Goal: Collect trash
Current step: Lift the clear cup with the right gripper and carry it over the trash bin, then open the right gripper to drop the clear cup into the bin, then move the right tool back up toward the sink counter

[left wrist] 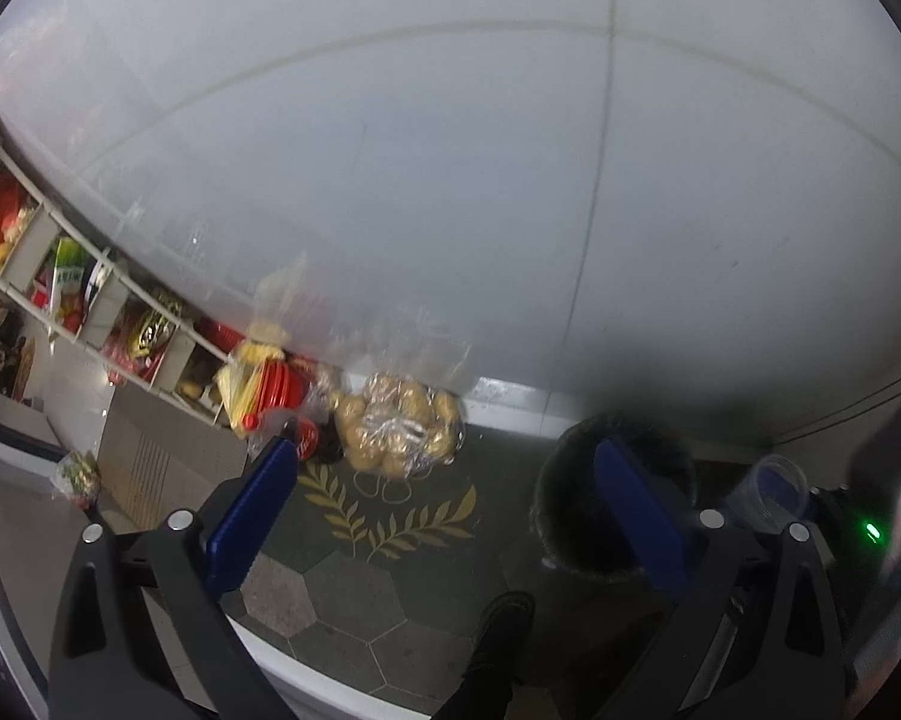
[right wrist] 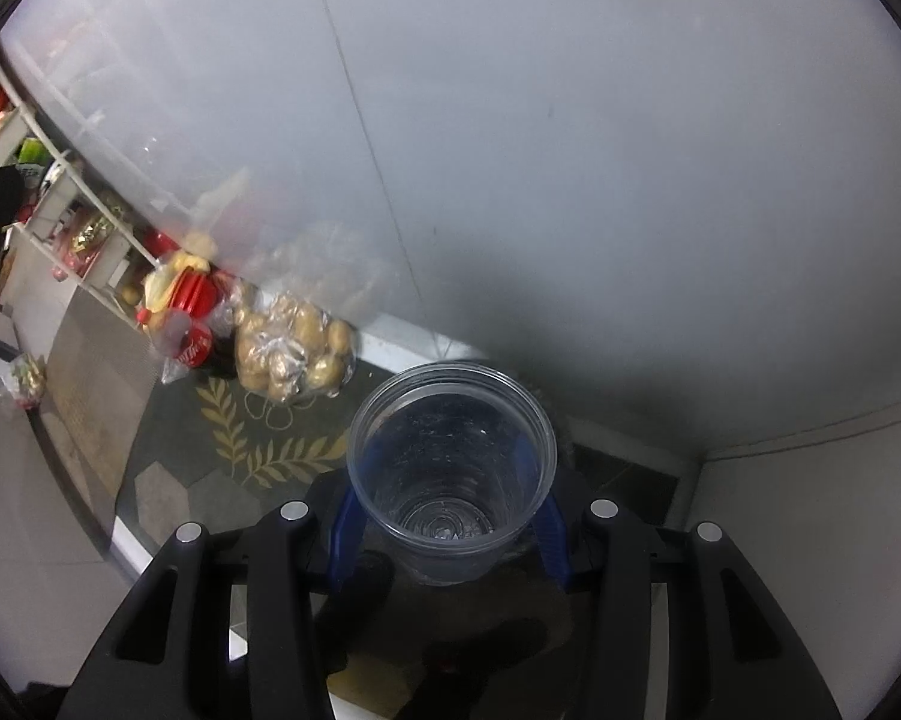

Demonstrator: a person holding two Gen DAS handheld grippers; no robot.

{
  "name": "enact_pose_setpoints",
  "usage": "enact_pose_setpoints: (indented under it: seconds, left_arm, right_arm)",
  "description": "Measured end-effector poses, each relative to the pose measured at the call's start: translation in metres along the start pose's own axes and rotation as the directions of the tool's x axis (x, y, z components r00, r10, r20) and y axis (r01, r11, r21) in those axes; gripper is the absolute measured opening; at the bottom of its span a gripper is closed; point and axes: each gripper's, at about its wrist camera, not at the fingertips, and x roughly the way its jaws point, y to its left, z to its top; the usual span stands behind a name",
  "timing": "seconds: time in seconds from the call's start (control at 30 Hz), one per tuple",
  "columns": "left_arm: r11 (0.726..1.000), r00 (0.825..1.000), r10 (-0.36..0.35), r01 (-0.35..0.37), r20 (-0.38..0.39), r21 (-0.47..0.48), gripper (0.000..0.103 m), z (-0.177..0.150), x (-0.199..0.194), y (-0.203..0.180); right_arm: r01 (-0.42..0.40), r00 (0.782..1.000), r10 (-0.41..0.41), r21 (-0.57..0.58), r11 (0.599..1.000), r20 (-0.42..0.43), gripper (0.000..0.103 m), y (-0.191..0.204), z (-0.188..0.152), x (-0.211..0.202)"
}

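My right gripper (right wrist: 450, 480) is shut on a clear plastic cup (right wrist: 450, 468), held upright with its open mouth toward the camera; the blue fingers (right wrist: 344, 534) press its sides. The cup also shows at the right edge of the left wrist view (left wrist: 771, 492). A dark round bin (left wrist: 576, 516) stands on the floor by the white wall, partly behind my left gripper's right finger. In the right wrist view the cup hides almost all of the bin. My left gripper (left wrist: 450, 492) is open and empty, above the floor mat.
A clear bag of potatoes (left wrist: 399, 423) leans at the wall base, with a cola bottle (left wrist: 306, 438) and red containers (left wrist: 279, 387) beside it. A shelf of packaged goods (left wrist: 66, 288) runs along the left. A patterned mat (left wrist: 390, 516) covers the floor. A person's dark shoe (left wrist: 501, 630) is below.
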Motion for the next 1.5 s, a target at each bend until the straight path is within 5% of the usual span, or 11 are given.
enact_pose_setpoints:
  seconds: [0.33, 0.8, 1.17, 1.27, 1.5]
  left_arm:
    - [1.0, 0.999, 0.013, -0.014, -0.04, -0.025, 0.097, -0.012, 0.038, 0.012]
    - [0.999, 0.994, 0.027, -0.03, -0.109, -0.031, 0.097, -0.02, 0.082, 0.018]
    - [1.0, 0.991, 0.017, -0.019, -0.133, -0.015, 0.097, -0.024, 0.093, 0.012]
    - [1.0, 0.991, 0.016, -0.018, -0.131, -0.015, 0.097, -0.021, 0.092, 0.01]
    - [1.0, 0.992, 0.008, -0.009, -0.124, -0.004, 0.097, -0.02, 0.087, -0.001]
  right_arm:
    - [-0.023, 0.994, 0.022, -0.003, 1.0, -0.105, 0.046, 0.008, 0.006, 0.116]
    - [-0.01, 0.972, 0.015, 0.024, 1.0, -0.234, 0.046, 0.0, 0.003, 0.211]
    - [0.001, 0.962, 0.01, 0.042, 0.999, -0.274, 0.047, -0.007, -0.001, 0.232]
    - [-0.002, 0.962, 0.014, 0.045, 0.999, -0.272, 0.064, -0.009, -0.001, 0.231]
    - [0.002, 0.962, 0.009, 0.041, 0.999, -0.271, 0.066, -0.015, 0.0, 0.226]
